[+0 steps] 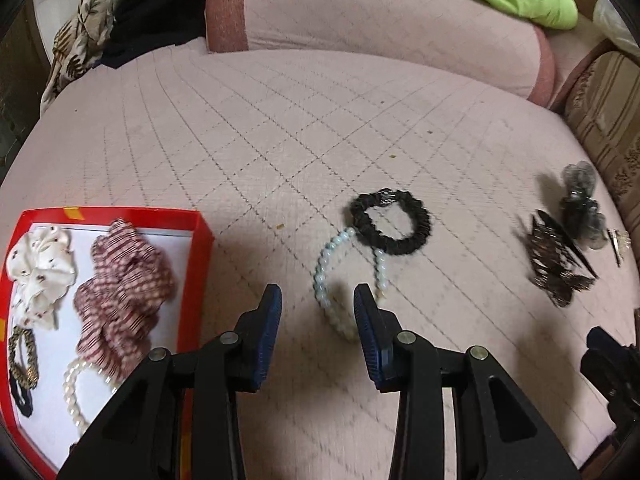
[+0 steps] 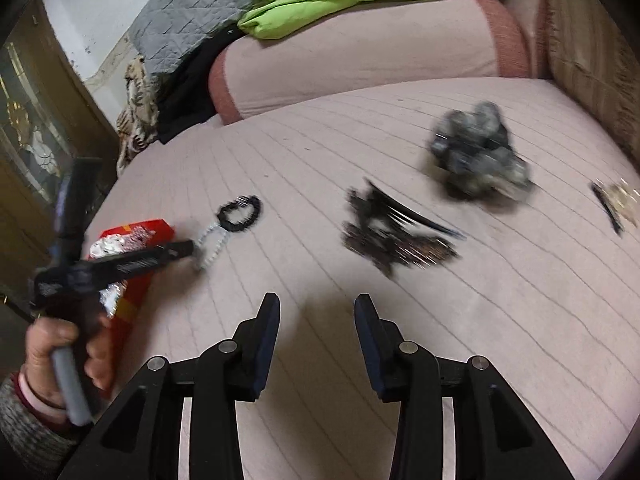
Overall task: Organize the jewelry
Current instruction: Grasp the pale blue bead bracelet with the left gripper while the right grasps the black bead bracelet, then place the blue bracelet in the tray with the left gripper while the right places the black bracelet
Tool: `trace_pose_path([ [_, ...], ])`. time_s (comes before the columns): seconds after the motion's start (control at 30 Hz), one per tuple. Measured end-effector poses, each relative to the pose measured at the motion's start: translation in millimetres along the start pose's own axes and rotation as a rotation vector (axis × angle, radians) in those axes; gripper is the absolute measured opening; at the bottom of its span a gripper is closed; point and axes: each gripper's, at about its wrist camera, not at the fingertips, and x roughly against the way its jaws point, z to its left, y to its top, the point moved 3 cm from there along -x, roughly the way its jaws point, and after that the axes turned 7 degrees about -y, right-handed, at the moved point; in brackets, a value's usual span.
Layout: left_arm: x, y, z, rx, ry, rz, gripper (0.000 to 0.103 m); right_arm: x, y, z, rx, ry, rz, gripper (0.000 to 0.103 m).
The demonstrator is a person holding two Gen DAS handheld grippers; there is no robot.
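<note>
My left gripper (image 1: 316, 304) hangs with fingers spread and empty, just short of the pale bead bracelet (image 1: 332, 280) at centre frame, which touches the black scrunchie (image 1: 390, 224). Probably light, slippery; I'd pinch one strand. My right gripper (image 2: 316, 312) is likewise spread, empty.

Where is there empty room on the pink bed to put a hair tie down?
The widest bare patch on the pink bed cover lies between the red box and the black scrunchie, stretching back to the pink bolster. The right edge is crowded with the dark hair clips and grey bow. The box itself looks nearly full.
</note>
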Motion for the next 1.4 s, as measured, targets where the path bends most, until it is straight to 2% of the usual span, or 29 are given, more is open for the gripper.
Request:
trace_pose_path([
  [0.13, -13.1, 3.1, 6.0, 0.006, -0.005, 0.001, 0.035, -26.2, 26.8, 28.9, 0.036, 0.057, 0.013, 0.042],
  [0.33, -18.4, 5.0, 3.3, -0.051, -0.001, -0.035, 0.035, -79.2, 57.4, 59.5, 0.075, 0.063, 0.058, 0.043],
  [0.57, -21.0, 5.7, 4.3, -0.061, -0.024, -0.08, 0.035, -131.3, 72.3, 68.9, 0.098, 0.024, 0.12, 0.041],
  [0.7, -22.4, 3.5, 1.0, -0.068, -0.006, -0.096, 0.035, -144.0, 74.0, 76.4, 0.143, -0.007, 0.113, 0.04],
  [0.77, -23.1, 2.3, -1.7, -0.07, 0.009, -0.099, 0.033, -148.8, 74.4, 79.8, 0.17, -0.042, 0.109, 0.023],
  [0.8, -22.7, 1.5, -3.2, -0.074, 0.015, -0.099, 0.024, -150.7, 73.7, 80.9, 0.185, -0.067, 0.107, 0.02],
  [0.83, -21.9, 0.8, -5.0, -0.079, 0.024, -0.097, 0.013, -150.9, 73.4, 79.4, 0.184, -0.067, 0.108, 0.013],
  [0.87, -20.7, -0.1, -6.4, -0.083, 0.026, -0.092, 0.006, -150.5, 73.1, 78.1, 0.178, -0.06, 0.112, 0.01],
  [1.07, -1.4, -15.1, -8.8, -0.043, -0.053, -0.054, 0.005, -125.5, 60.5, 64.4, 0.141, -0.046, 0.129, 0.008],
  [1.23, 39.3, -33.1, -11.9, -0.02, -0.121, -0.086, 0.005, -92.6, 44.9, 65.5, 0.124, -0.031, 0.098, 0.008],
  [1.4, 86.2, -43.5, -9.0, -0.013, -0.155, -0.142, 0.005, -53.6, 32.0, 73.3, 0.119, -0.015, 0.049, 0.008],
])
